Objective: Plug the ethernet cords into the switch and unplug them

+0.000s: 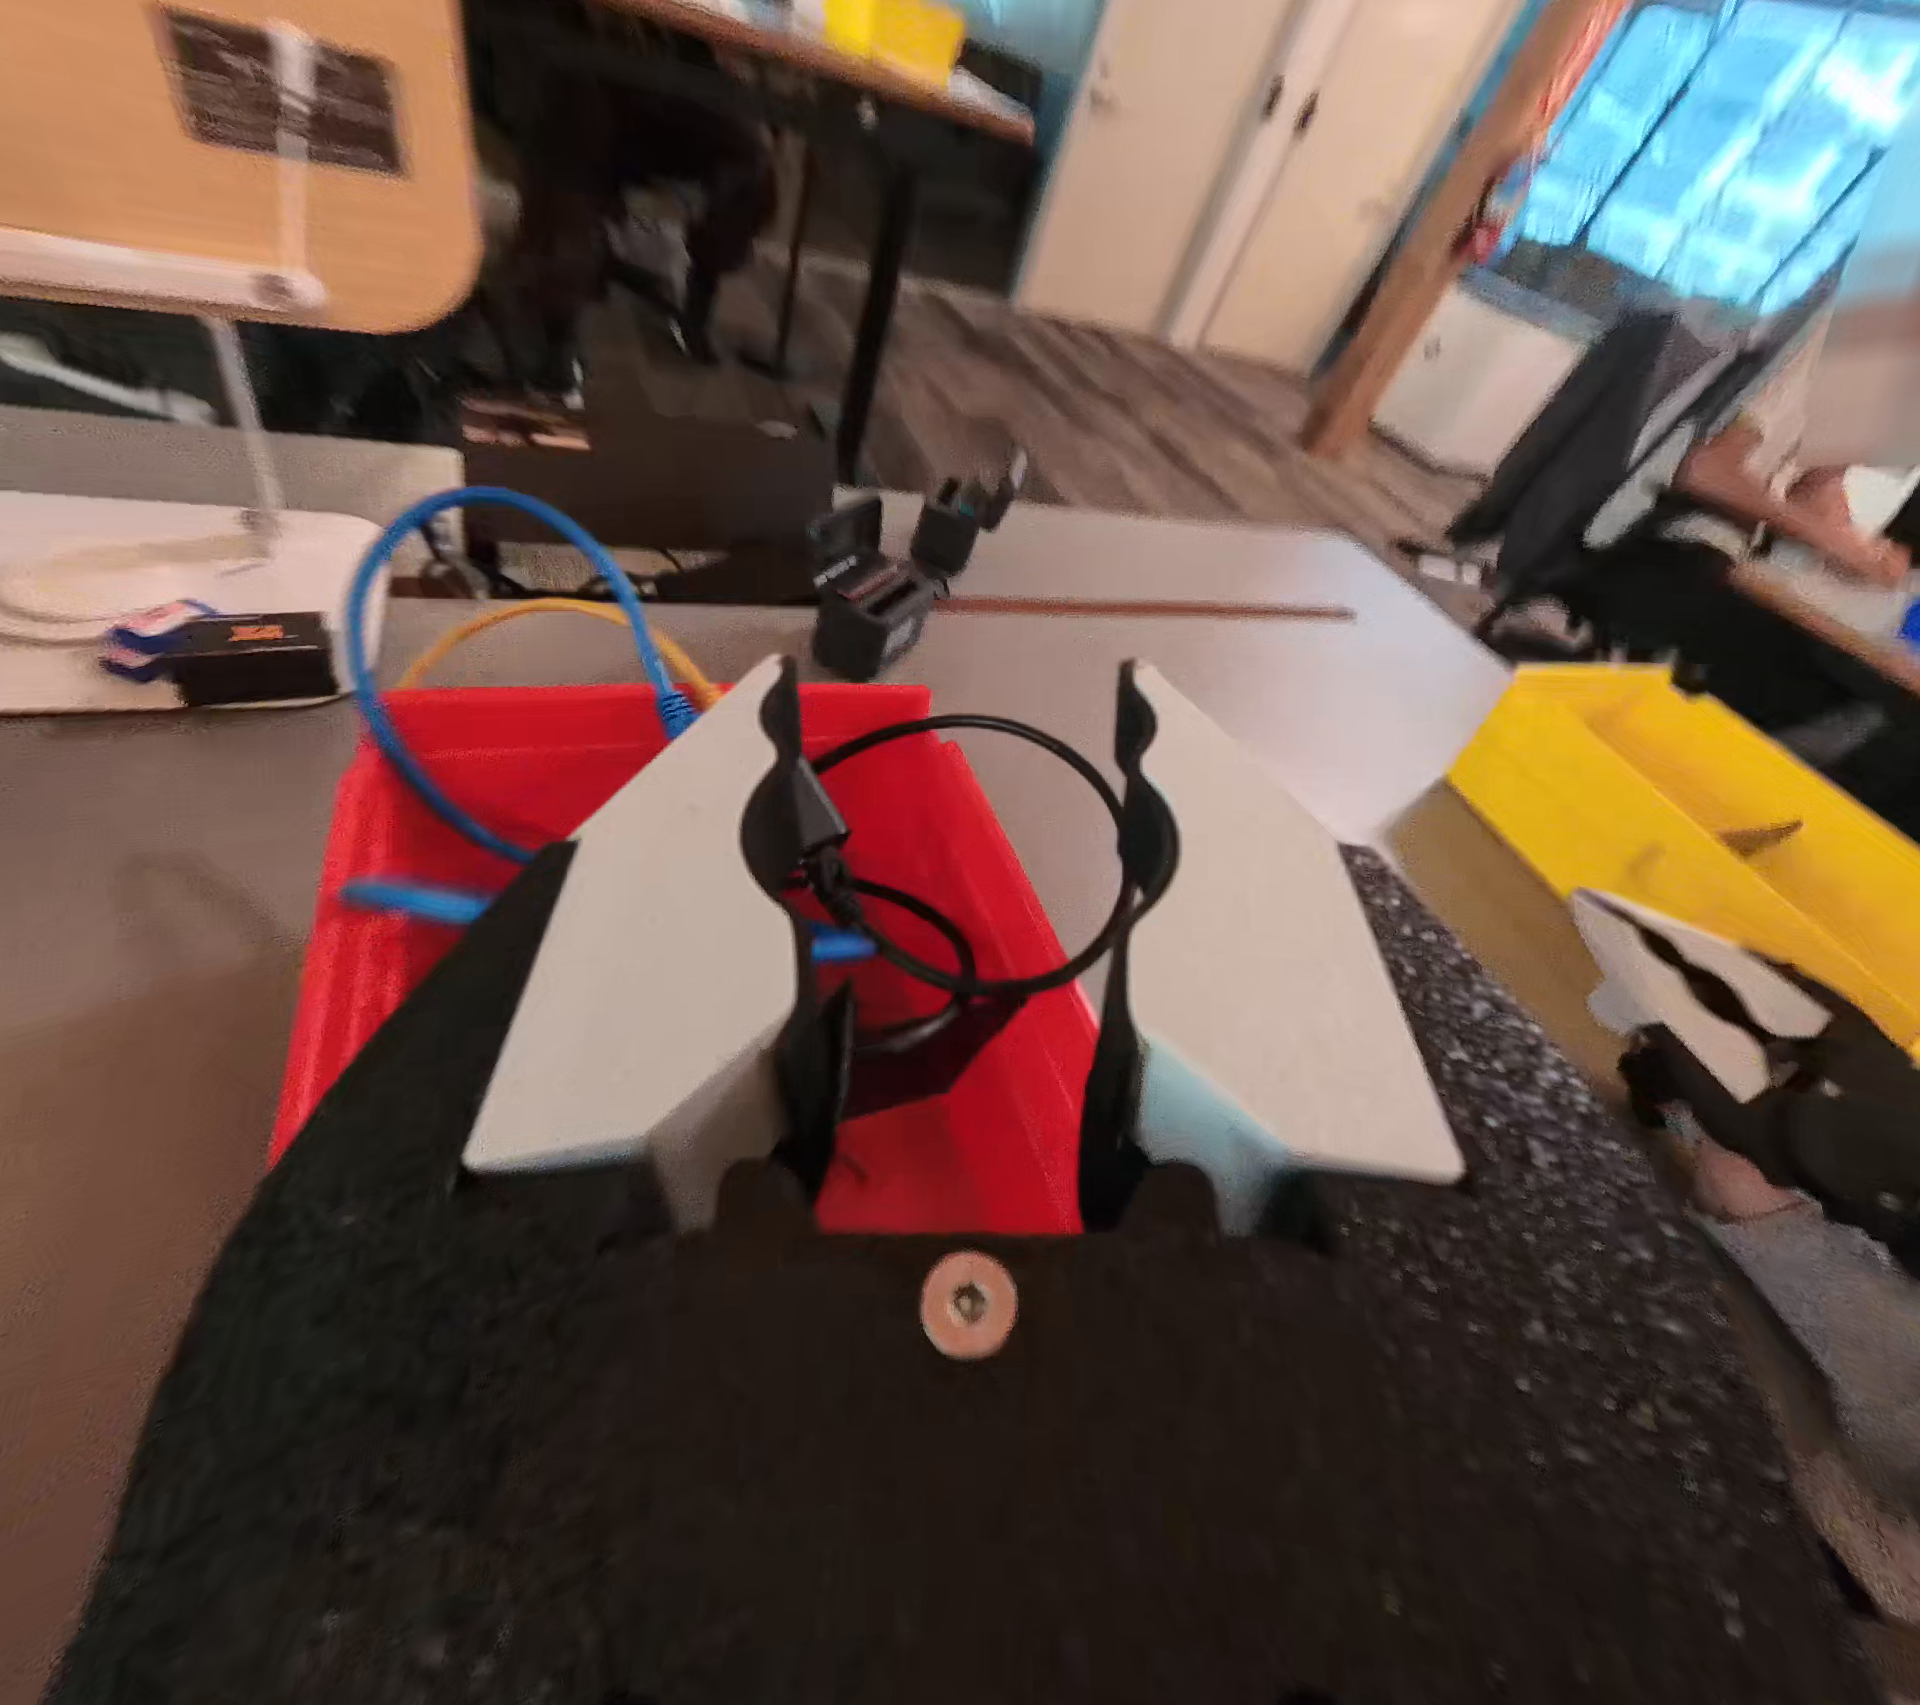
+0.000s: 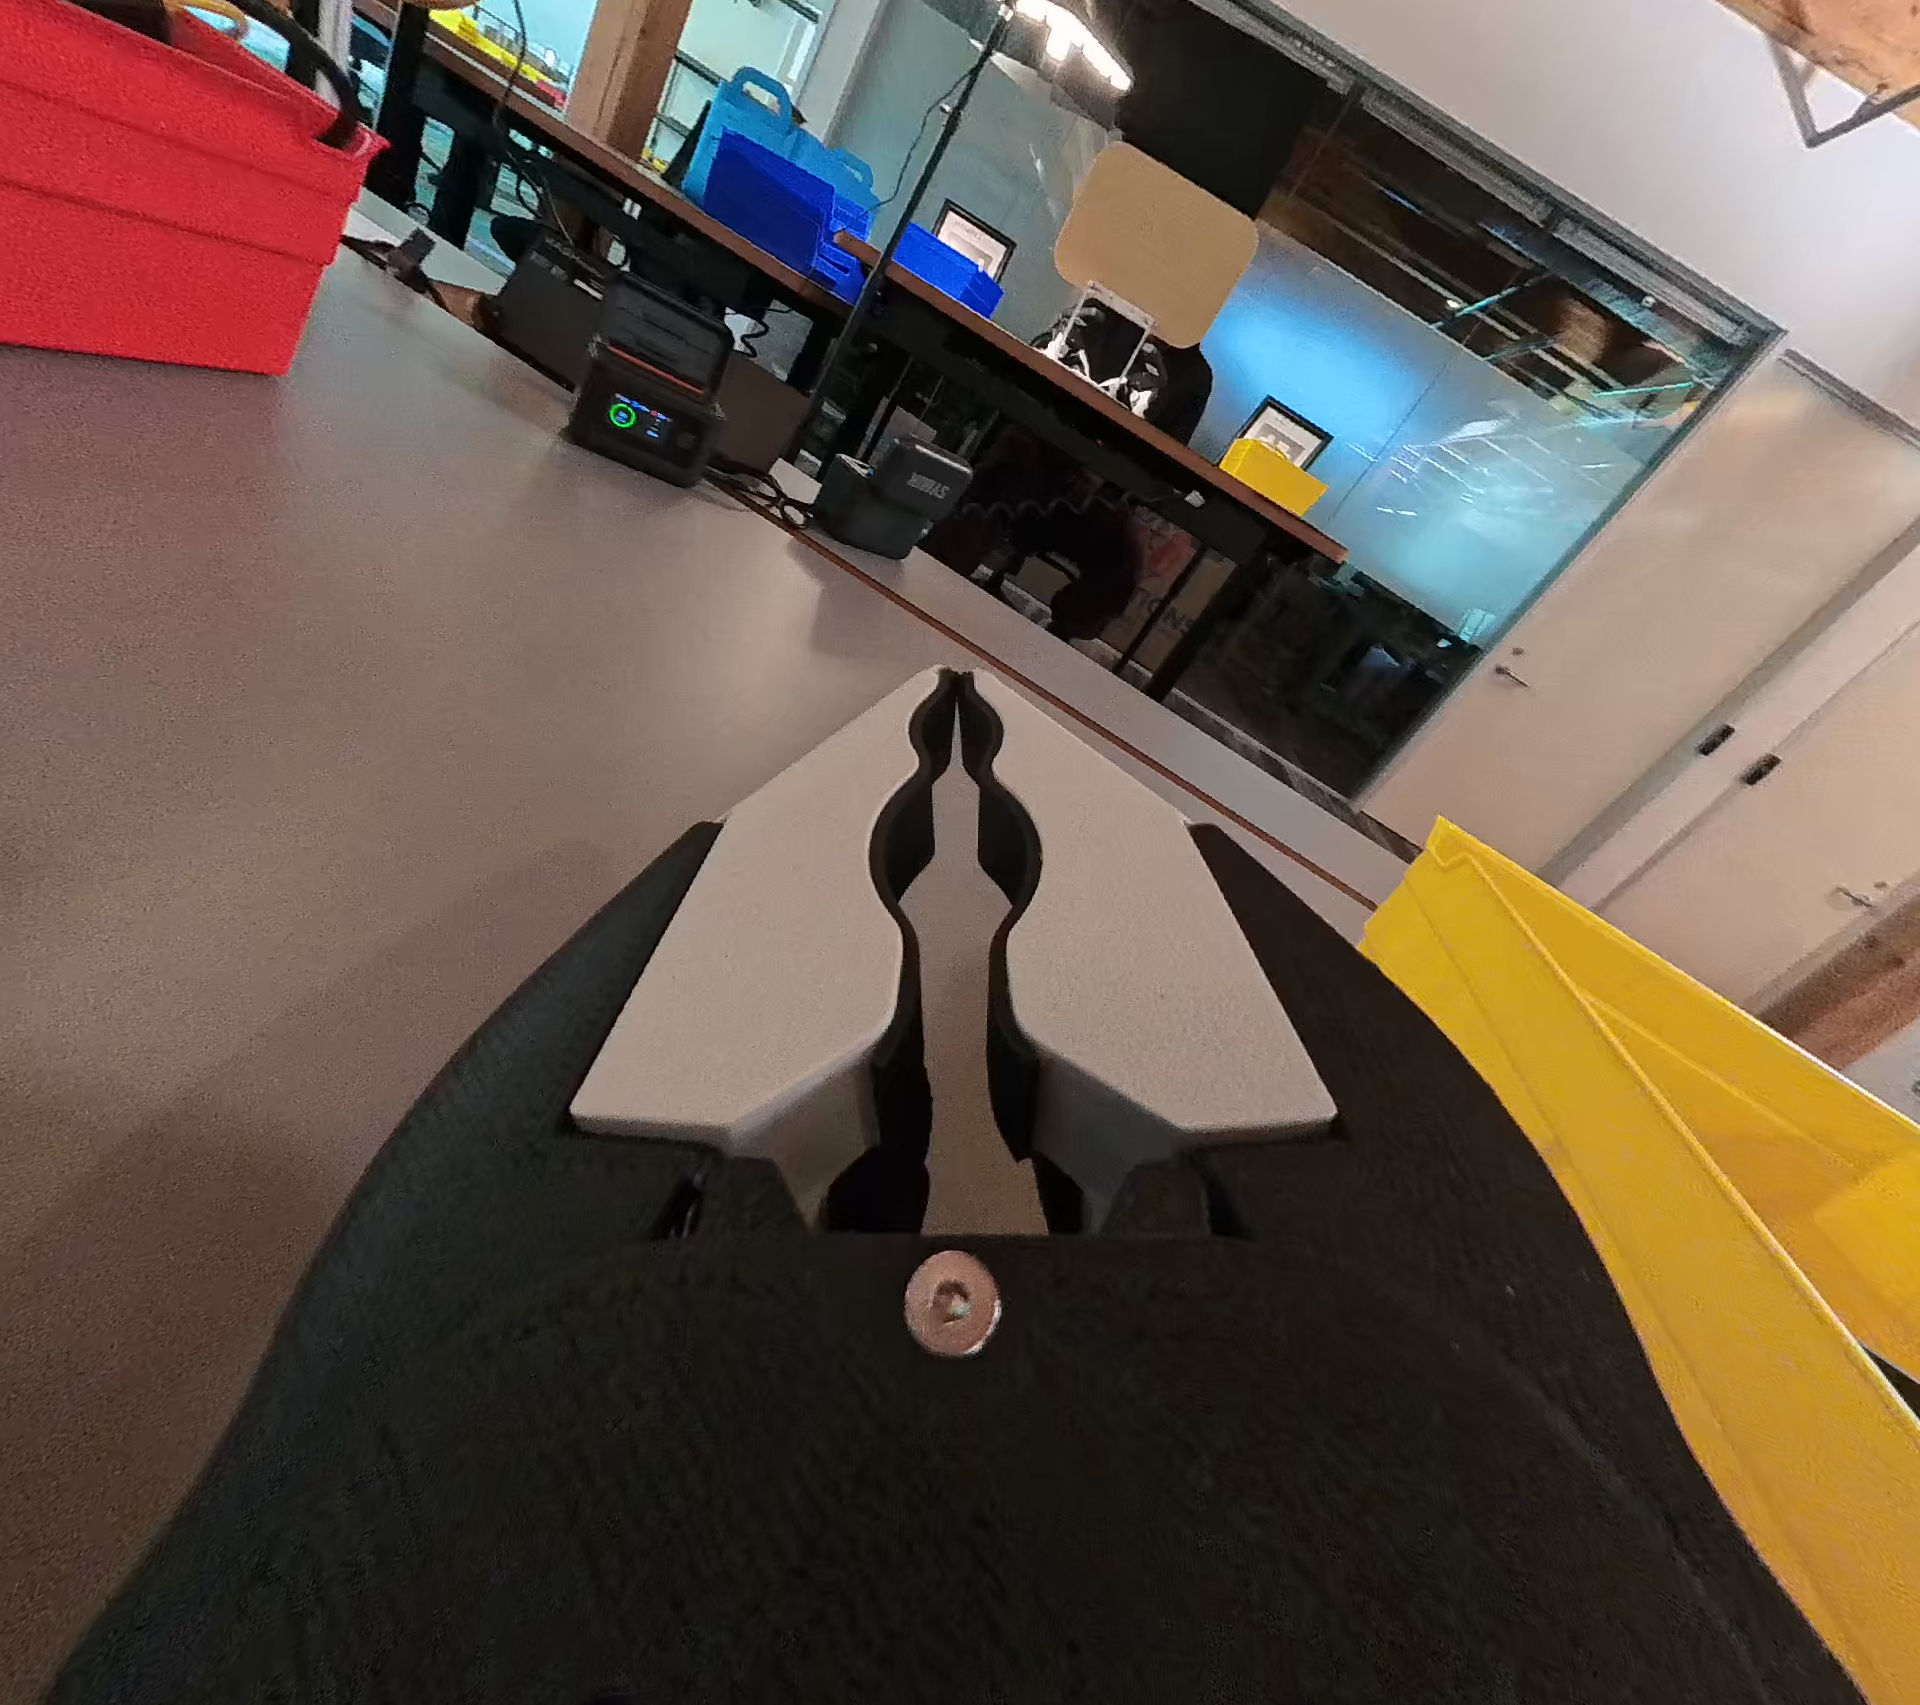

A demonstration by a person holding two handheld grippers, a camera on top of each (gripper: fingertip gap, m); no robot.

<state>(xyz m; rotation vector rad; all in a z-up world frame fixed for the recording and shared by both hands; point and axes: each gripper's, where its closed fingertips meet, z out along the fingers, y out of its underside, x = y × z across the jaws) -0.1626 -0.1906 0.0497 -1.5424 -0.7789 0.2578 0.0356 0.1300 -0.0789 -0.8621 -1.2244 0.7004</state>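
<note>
Left tool (image 1: 956, 720) wide open over red bin (image 1: 416, 980); right tool (image 2: 956, 689) closed, empty

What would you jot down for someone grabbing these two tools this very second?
Left tool: open, empty, hovering over the red bin.
Right tool: shut, empty, low over the grey table, beside the yellow bin.
In the red bin: a blue cord, an orange cord and a thin black cable, all loose.
Switch: not clearly visible.
Done: nothing visibly plugged.
Left: pick a cord, plug it, unplug it.
</note>
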